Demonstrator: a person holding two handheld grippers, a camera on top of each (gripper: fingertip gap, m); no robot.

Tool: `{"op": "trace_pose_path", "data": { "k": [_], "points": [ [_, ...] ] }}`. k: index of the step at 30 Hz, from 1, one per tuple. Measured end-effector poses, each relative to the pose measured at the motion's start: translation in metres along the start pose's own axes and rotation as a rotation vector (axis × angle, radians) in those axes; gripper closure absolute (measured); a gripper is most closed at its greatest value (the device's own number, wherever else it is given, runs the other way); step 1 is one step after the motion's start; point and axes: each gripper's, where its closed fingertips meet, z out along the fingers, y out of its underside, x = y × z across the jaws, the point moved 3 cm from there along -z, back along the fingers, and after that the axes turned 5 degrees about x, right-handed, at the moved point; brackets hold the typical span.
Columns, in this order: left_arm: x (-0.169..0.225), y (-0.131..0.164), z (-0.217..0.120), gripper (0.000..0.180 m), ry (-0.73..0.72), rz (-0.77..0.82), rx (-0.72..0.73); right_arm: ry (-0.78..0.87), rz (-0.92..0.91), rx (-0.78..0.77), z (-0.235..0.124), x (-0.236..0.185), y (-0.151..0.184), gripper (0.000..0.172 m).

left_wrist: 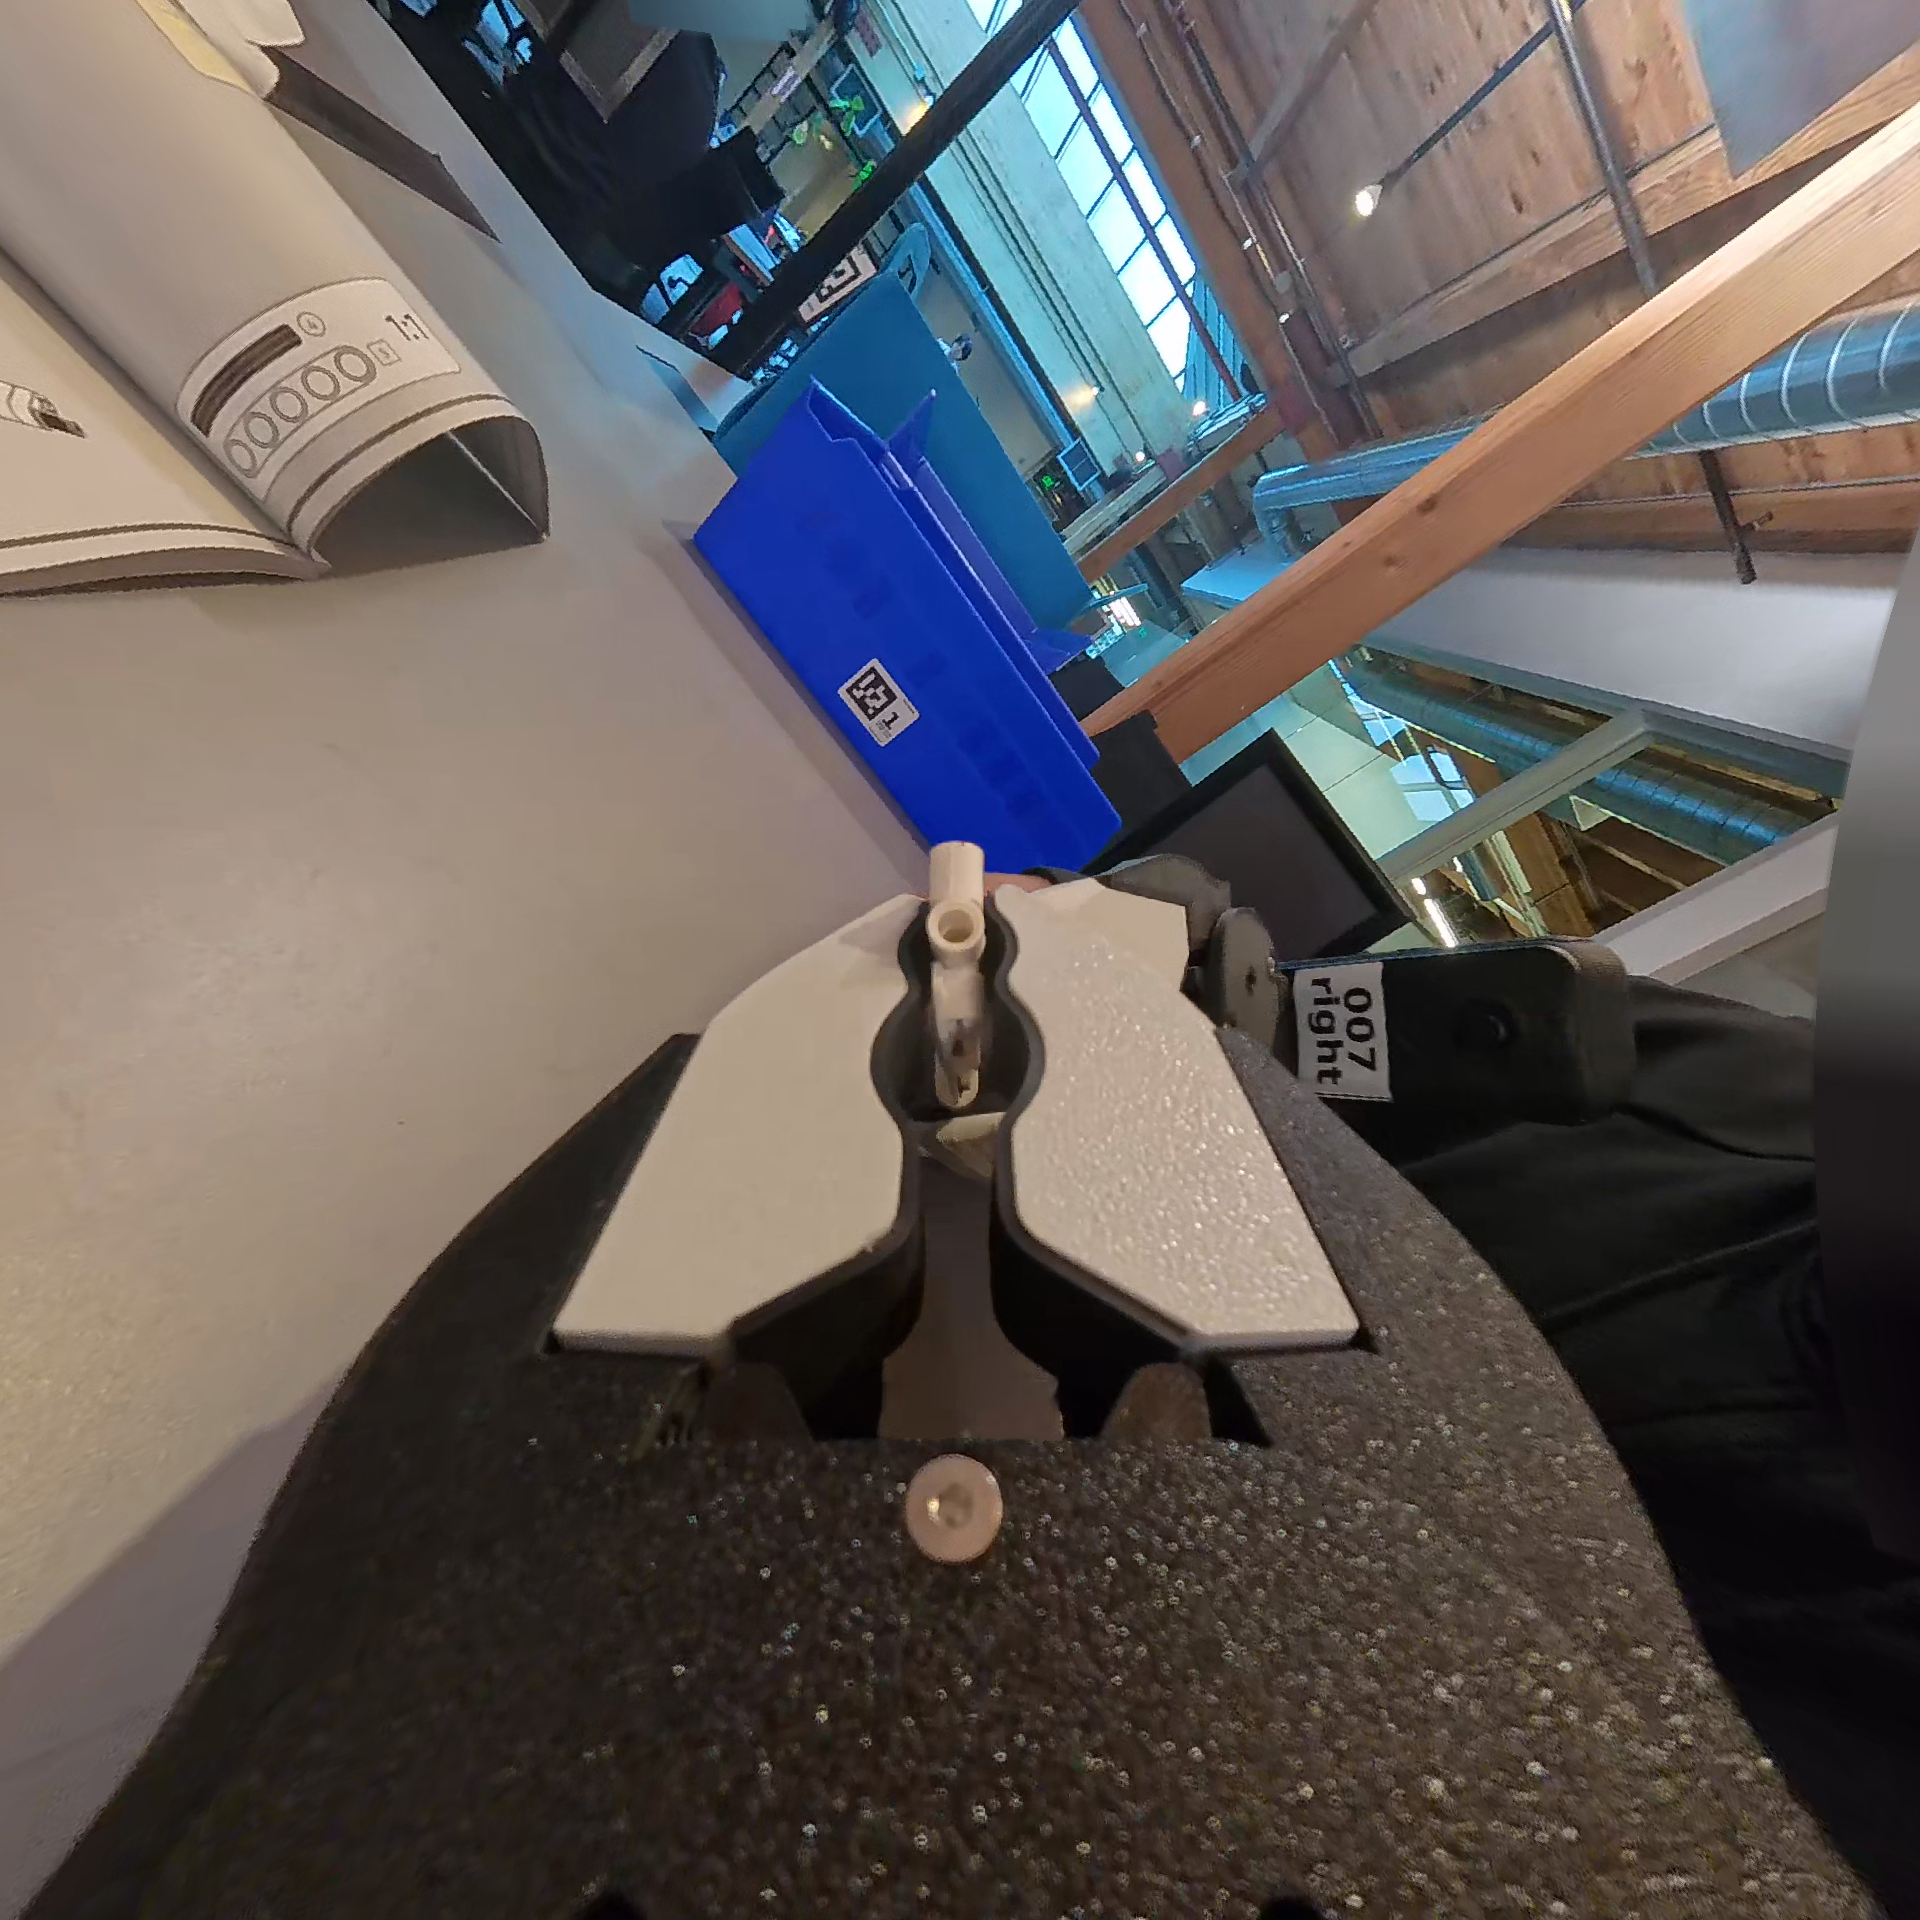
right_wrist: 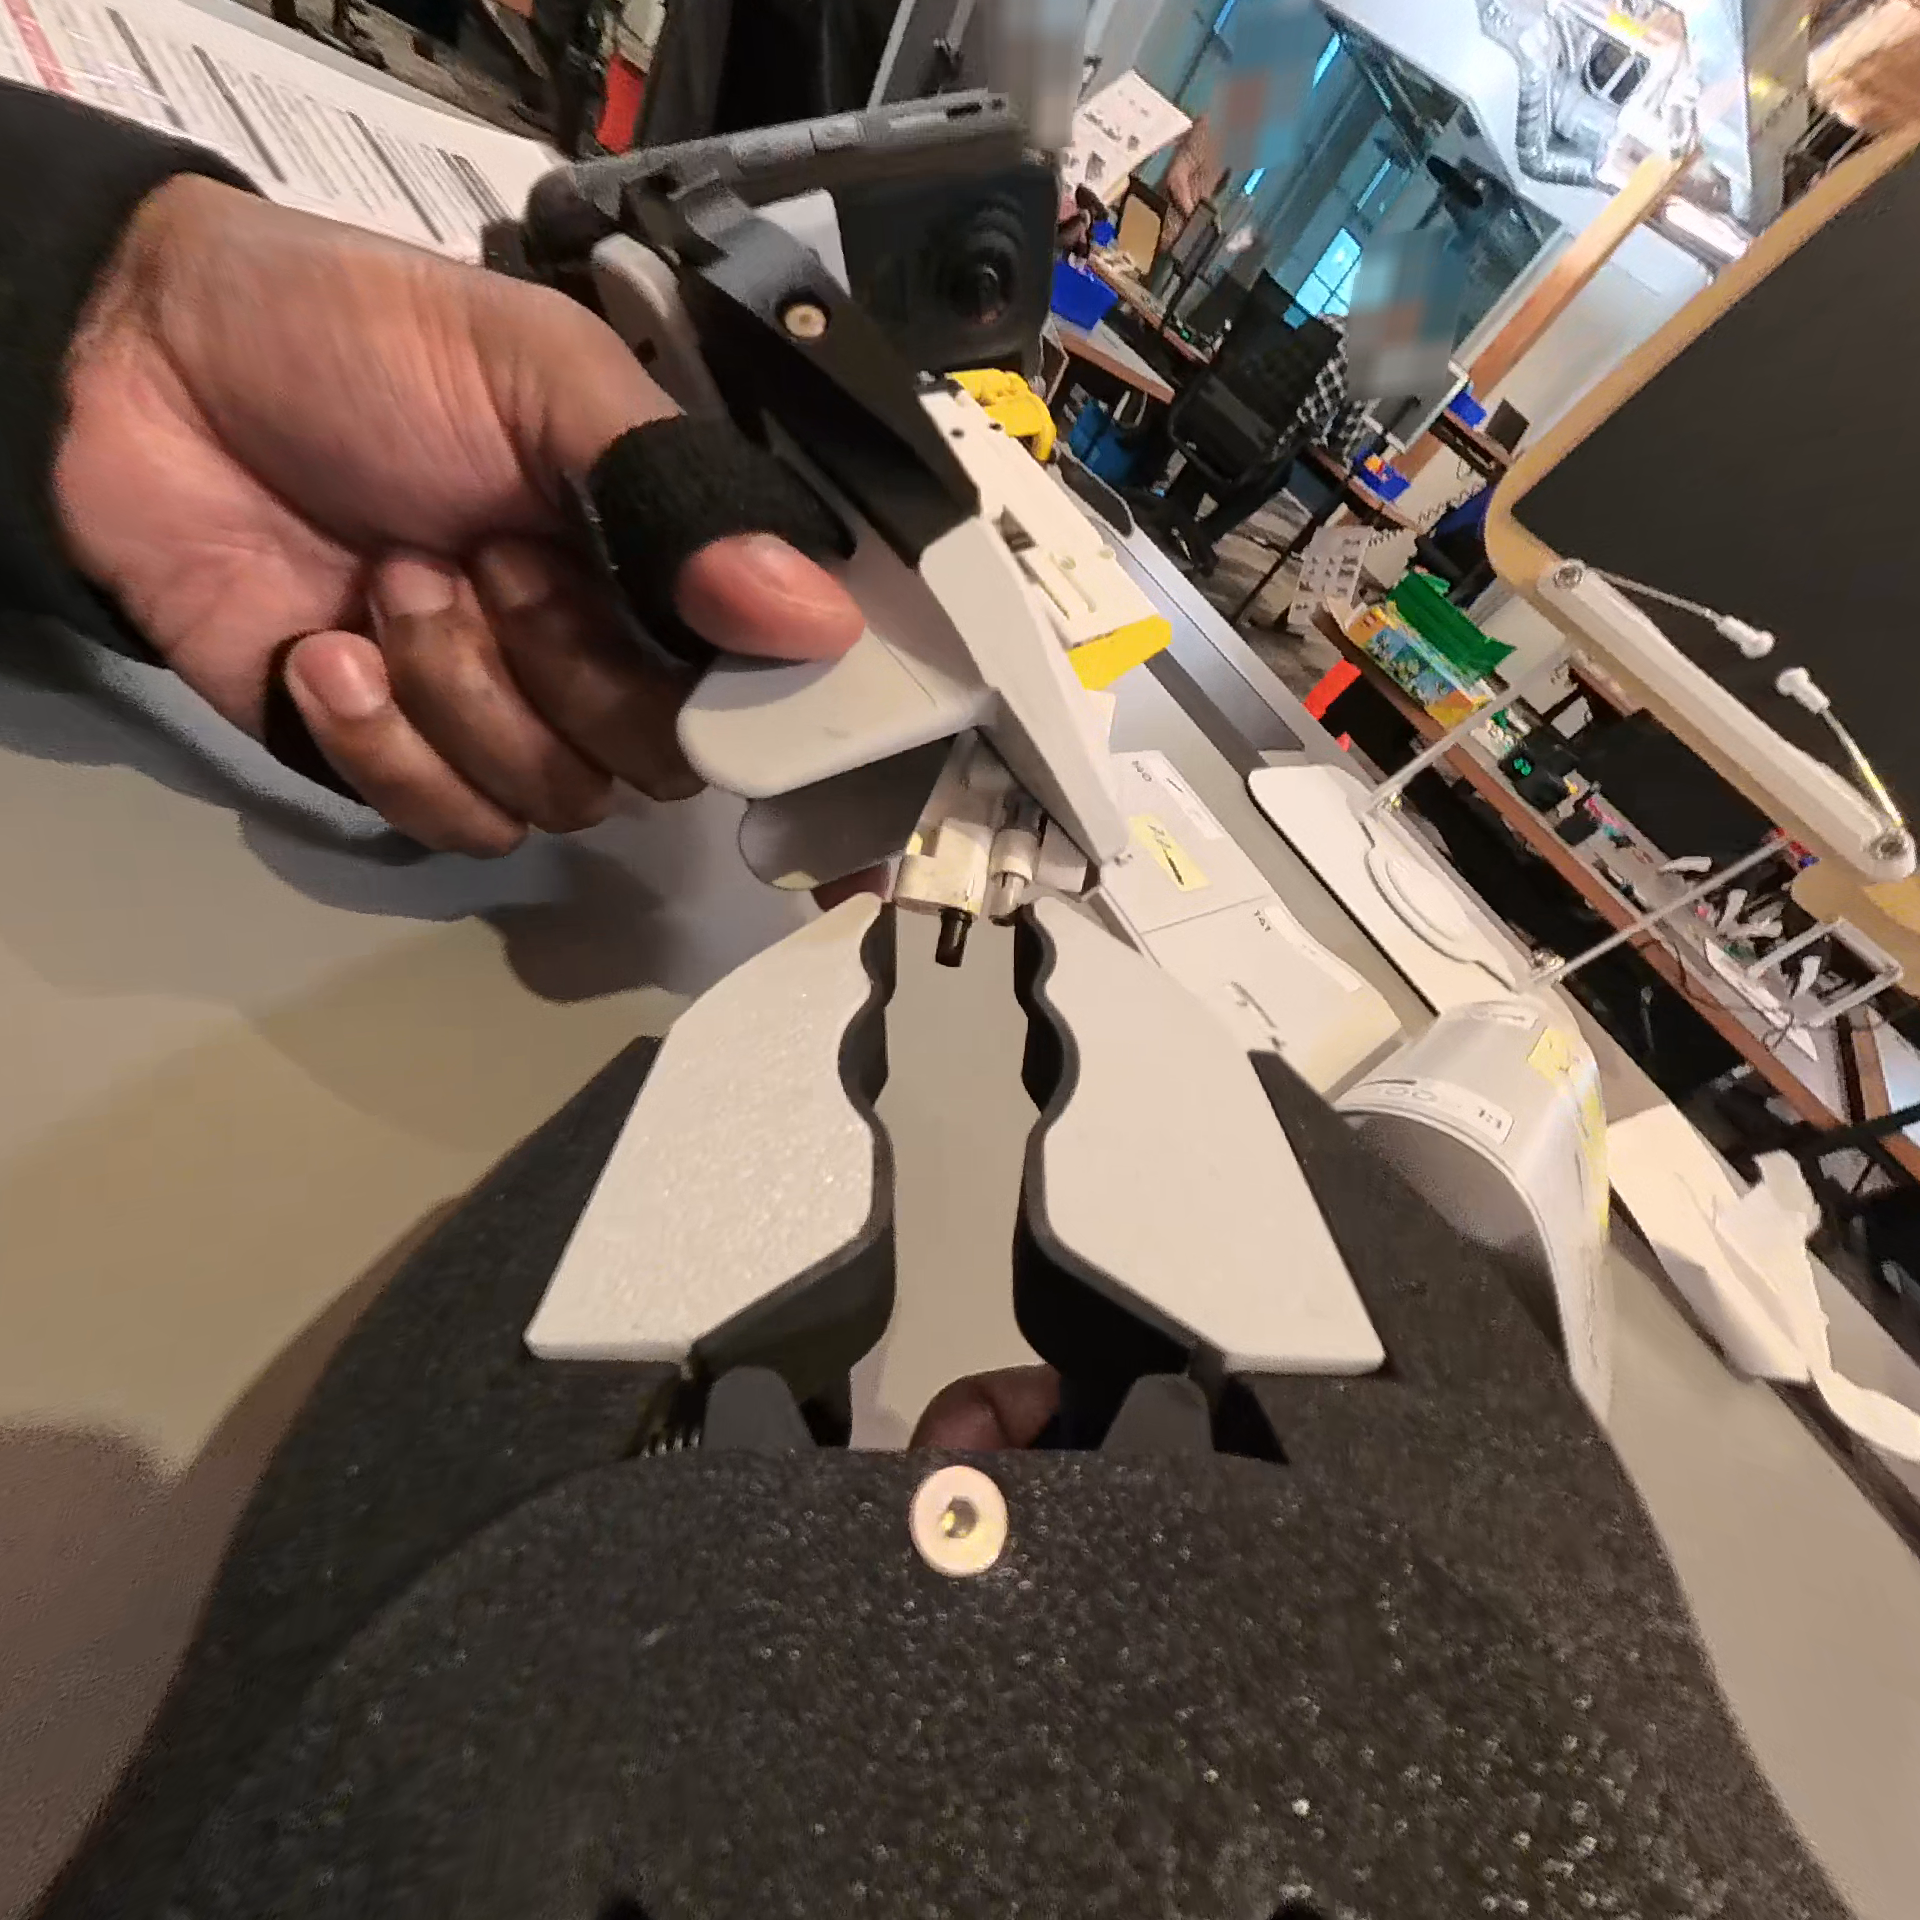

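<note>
Left gripper (left_wrist: 958,940) is clamped on a cream plastic connector piece (left_wrist: 954,925), lifted above the worktop (left_wrist: 312,935) near its far edge by the blue bin (left_wrist: 935,644). Right gripper (right_wrist: 951,935), seen from its own camera, stands apart and bare, its tips just short of the piece's dark pin (right_wrist: 949,940).

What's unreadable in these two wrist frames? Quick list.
- Left wrist view: lower end of the small cream plastic connector clamped in the left gripper, hidden between the grey finger plates.
- Left wrist view: right gripper, fingertips blocked by the left gripper's plates.
- Right wrist view: what the cream parts and short black pin join to, covered by the left gripper's body.
- Right wrist view: background desks, too small and partly mosaicked.
</note>
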Motion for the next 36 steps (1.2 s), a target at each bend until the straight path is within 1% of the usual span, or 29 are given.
{"op": "trace_pose_path", "data": {
  "k": [11,18,19,21,27,33,36],
  "points": [
    [0.0005,0.0008,0.0023,0.173,-0.013,0.043,0.011,0.028,0.076,-0.005,0.0028,-0.0012,-0.0012,0.151],
    [0.0005,-0.0005,0.0031,0.173,-0.007,0.037,0.043,0.051,0.181,0.003,0.0049,-0.0007,-0.0036,0.152],
    [0.0004,0.0001,0.0036,0.173,-0.008,0.035,0.041,0.056,0.196,0.004,0.0051,-0.0003,-0.0035,0.155],
    [-0.0003,0.0005,0.0041,0.173,-0.016,0.038,0.049,0.054,0.228,0.005,0.0055,0.0,-0.0029,0.156],
    [-0.0008,0.0,0.0034,0.173,-0.03,0.057,0.049,0.054,0.27,0.008,0.0069,-0.0003,-0.003,0.156],
    [-0.0028,-0.0009,0.0013,0.173,-0.064,0.085,0.041,0.033,0.236,0.011,0.0036,-0.0009,-0.0012,0.156],
    [-0.004,-0.0043,-0.0014,0.173,-0.075,0.081,0.061,0.066,0.203,0.02,0.0003,0.0017,-0.0021,0.152]
  ]
}}
